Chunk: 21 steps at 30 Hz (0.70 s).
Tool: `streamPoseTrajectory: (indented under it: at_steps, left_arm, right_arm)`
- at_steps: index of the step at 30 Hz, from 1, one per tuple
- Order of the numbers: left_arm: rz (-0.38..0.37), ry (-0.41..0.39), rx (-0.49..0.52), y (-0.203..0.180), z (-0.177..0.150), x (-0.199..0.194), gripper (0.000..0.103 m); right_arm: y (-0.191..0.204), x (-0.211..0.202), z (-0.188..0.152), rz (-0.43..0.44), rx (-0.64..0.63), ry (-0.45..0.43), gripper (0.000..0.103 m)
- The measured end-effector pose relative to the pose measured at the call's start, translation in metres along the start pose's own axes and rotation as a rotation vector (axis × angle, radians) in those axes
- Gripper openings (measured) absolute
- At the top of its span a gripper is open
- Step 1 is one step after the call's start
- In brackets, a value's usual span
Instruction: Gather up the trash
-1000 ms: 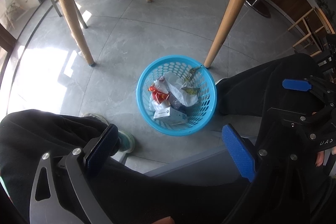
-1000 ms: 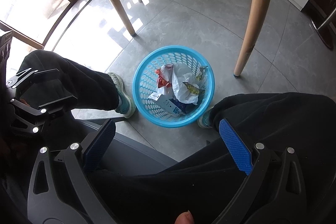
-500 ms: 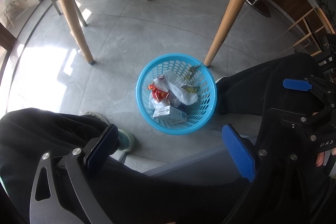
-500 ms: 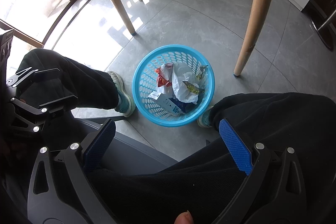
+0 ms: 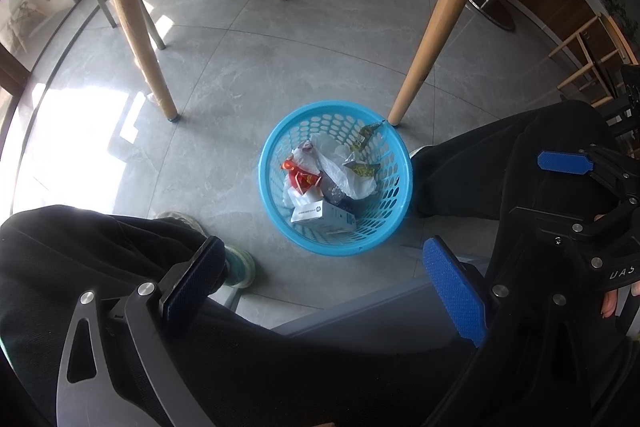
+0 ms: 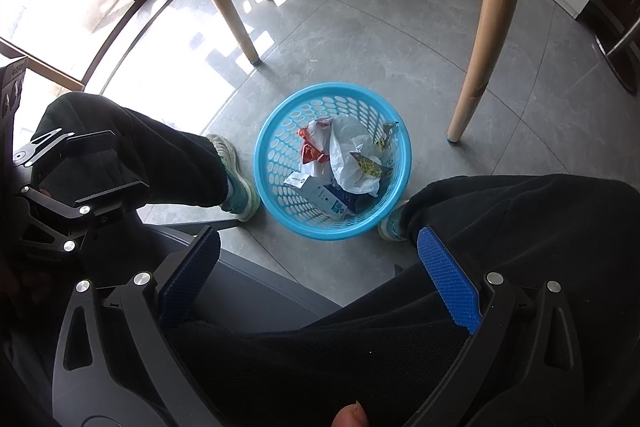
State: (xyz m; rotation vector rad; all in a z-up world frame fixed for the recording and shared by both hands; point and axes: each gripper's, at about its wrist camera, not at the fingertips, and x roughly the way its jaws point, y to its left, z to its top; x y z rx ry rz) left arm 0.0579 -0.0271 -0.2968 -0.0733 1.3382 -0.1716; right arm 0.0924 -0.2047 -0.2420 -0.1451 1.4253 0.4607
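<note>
You hold both grippers above your lap, looking down at the floor [image 5: 224,75]. Your left gripper [image 5: 320,275] has its jaws spread wide with nothing between the blue pads [image 5: 454,283]; it sits at the bottom of the left wrist frame. Your right gripper [image 6: 318,267] is likewise spread wide and holds nothing, bottom of the right wrist frame. The basket [image 5: 276,195], blue with a perforated wall, stands on the grey tiles at centre frame in both views, between your feet; in the right wrist view your left shoe [image 6: 238,179] is just beside its rim and your right shoe [image 6: 390,221] touches or nearly touches it; contact cannot be confirmed. The trash lies inside the basket: a white plastic bag [image 5: 344,173] in the middle, a red wrapper [image 5: 302,179] on its left, a yellow-green wrapper [image 5: 364,169] on its right, another wrapper [image 5: 366,135] leaning against the far wall, and a white box [image 5: 320,217] at the near side. A wooden table leg [image 5: 432,15] meets the floor just beyond the basket's upper right rim. Your dark trousers [image 5: 280,367] fill the lower frame.
</note>
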Motion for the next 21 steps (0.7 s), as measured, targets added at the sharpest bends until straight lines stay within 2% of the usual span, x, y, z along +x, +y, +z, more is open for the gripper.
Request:
streamPoseTrajectory:
  at_steps: [21]
  left_arm:
    - [-0.010, 0.005, -0.005, 0.0015, -0.0015, -0.0001, 0.097]
  right_arm:
    - [-0.0052, -0.0001, -0.0003, 0.009, 0.010, -0.011, 0.095]
